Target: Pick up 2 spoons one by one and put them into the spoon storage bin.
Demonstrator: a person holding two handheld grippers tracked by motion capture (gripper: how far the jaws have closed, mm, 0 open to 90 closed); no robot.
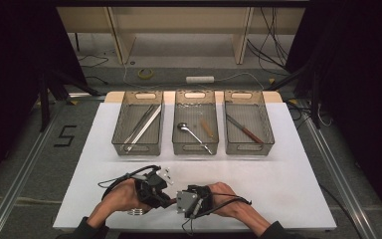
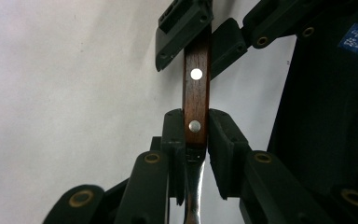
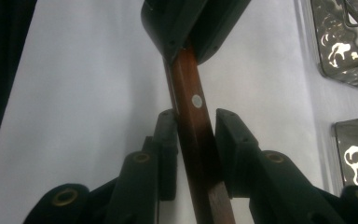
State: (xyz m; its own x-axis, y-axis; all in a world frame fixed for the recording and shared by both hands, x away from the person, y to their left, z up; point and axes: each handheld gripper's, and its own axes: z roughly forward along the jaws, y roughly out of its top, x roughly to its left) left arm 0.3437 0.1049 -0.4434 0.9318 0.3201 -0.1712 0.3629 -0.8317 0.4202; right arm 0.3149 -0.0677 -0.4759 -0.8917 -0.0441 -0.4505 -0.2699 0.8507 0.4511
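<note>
A utensil with a dark wooden handle (image 2: 196, 98) and two metal rivets hangs between both grippers over the front middle of the white table (image 1: 278, 189). My left gripper (image 2: 196, 128) is shut on the handle where it meets the metal shank (image 2: 193, 196). My right gripper (image 3: 196, 128) comes in from the handle's other end, open, a jaw on each side of the handle (image 3: 193, 121) with a thin gap at one pad. In the high view, the left gripper (image 1: 165, 200) and right gripper (image 1: 180, 201) nearly touch. The utensil's shiny metal end (image 1: 137, 212) pokes out beneath the left hand.
Three mesh baskets stand in a row at the back. The left basket (image 1: 138, 149) holds long metal tongs, the middle basket (image 1: 195, 149) a ladle and a wooden-handled piece, and the right basket (image 1: 249, 149) a knife. Bare white table lies between baskets and grippers.
</note>
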